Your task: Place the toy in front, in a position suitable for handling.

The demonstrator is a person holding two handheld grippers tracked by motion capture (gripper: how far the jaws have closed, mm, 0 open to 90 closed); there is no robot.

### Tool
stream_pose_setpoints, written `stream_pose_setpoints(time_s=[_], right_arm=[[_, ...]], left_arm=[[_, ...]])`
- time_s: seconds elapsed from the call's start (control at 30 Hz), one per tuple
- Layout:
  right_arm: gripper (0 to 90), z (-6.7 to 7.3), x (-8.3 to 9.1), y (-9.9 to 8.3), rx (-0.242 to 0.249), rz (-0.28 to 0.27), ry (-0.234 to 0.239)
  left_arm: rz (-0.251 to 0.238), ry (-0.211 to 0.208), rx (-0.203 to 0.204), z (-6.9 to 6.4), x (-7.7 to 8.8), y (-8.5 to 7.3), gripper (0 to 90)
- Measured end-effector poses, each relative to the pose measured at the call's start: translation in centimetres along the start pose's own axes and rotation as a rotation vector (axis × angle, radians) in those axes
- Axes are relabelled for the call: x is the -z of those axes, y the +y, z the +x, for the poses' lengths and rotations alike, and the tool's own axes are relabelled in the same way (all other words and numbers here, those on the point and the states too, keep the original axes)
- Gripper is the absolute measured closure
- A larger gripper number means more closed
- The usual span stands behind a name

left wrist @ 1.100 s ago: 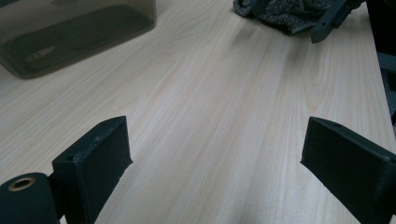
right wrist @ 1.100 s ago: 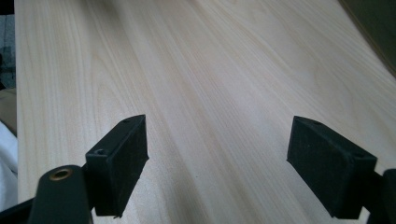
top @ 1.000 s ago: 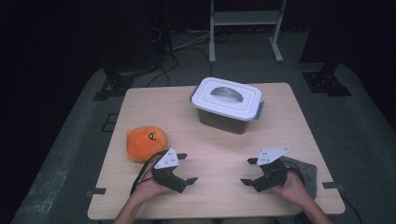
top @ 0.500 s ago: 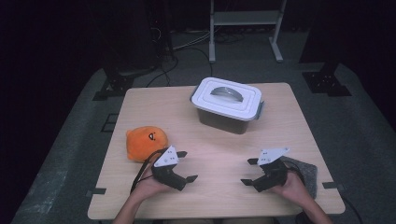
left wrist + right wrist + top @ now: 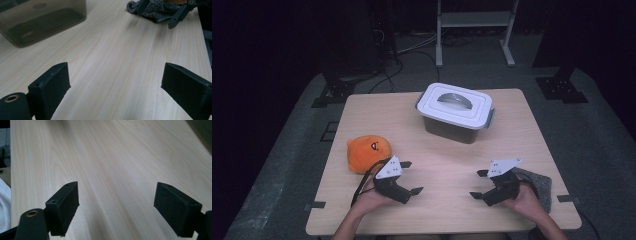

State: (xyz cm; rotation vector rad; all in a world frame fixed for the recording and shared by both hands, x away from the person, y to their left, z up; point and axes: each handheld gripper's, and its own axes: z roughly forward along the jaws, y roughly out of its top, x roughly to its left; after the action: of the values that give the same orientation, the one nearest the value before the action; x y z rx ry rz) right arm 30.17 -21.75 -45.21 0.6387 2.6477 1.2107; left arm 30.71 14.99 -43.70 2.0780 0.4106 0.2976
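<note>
Both jaws spread wide and empty, the left hand-held gripper rests just beside the orange plush toy, nearest for a grasp; the right hand-held gripper waits well apart from the toy, by a grey cloth.

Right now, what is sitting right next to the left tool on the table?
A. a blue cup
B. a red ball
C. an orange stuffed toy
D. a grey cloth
C: in the high view the orange stuffed toy lies on the table just beside the left tool, while the grey cloth is over by the right tool.
</note>
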Motion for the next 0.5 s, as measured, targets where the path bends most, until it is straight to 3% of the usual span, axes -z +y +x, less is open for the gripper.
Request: stream_pose_setpoints(time_s=[0.5], right_arm=[[18.9, 0.04, 0.04, -0.03, 0.004, -0.002, 0.003]], left_arm=[[-0.004, 0.0, 0.005, 0.02, -0.08, -0.03, 7.1]])
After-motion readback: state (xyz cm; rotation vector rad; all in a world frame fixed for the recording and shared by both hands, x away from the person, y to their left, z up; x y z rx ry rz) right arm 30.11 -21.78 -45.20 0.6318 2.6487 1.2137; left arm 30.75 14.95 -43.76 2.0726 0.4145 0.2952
